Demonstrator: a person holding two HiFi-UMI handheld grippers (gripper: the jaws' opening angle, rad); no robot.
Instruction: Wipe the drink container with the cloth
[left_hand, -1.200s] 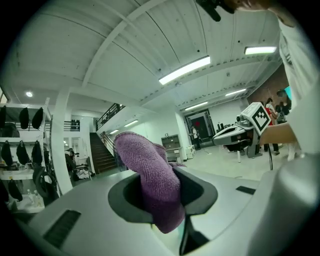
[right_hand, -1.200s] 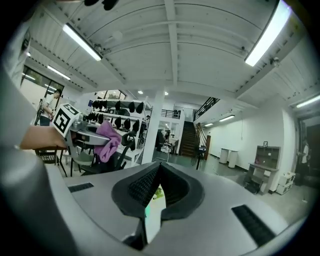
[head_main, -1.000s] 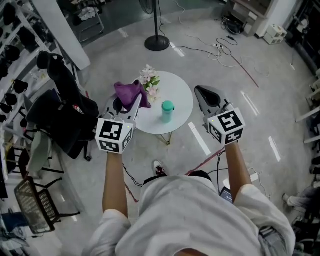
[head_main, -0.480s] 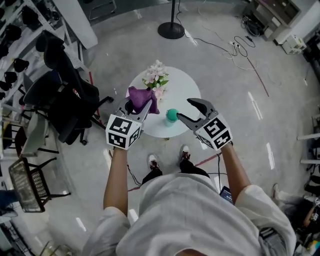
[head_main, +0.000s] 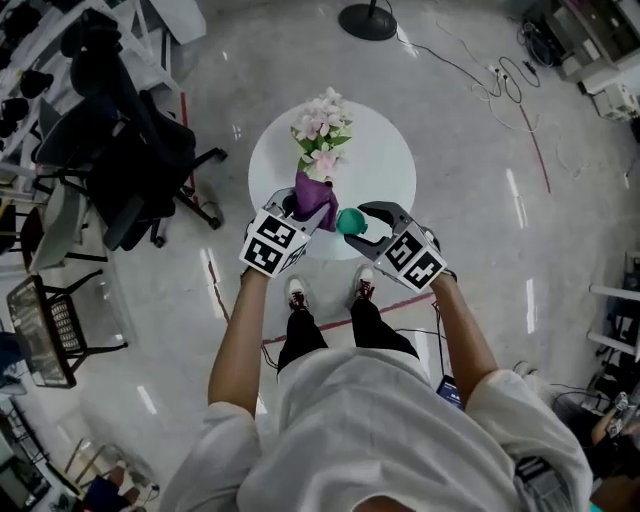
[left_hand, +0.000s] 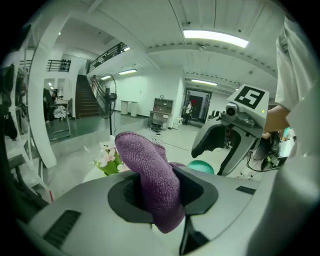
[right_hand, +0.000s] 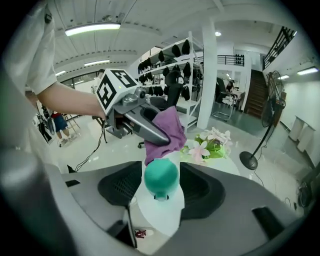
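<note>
A teal drink container (head_main: 350, 221) stands near the front edge of the round white table (head_main: 385, 160). My right gripper (head_main: 363, 223) surrounds it, a jaw on either side. In the right gripper view the container's rounded lid (right_hand: 161, 177) sits between the jaws, which are opening and leave thin gaps. My left gripper (head_main: 303, 207) is shut on a purple cloth (head_main: 316, 198) just left of the container. The cloth (left_hand: 150, 170) bulges up out of the jaws, with the container (left_hand: 201, 166) and the right gripper (left_hand: 220, 145) behind it.
A bunch of pink and white flowers (head_main: 322, 130) sits on the table behind the cloth. A black office chair (head_main: 130, 150) stands to the left, a wire-backed chair (head_main: 45, 330) further left. Cables (head_main: 510, 80) and a fan base (head_main: 367, 20) lie on the floor beyond.
Both grippers have moved in toward the container. The right gripper's jaws have opened and come around it. The left gripper has brought the cloth beside it.
</note>
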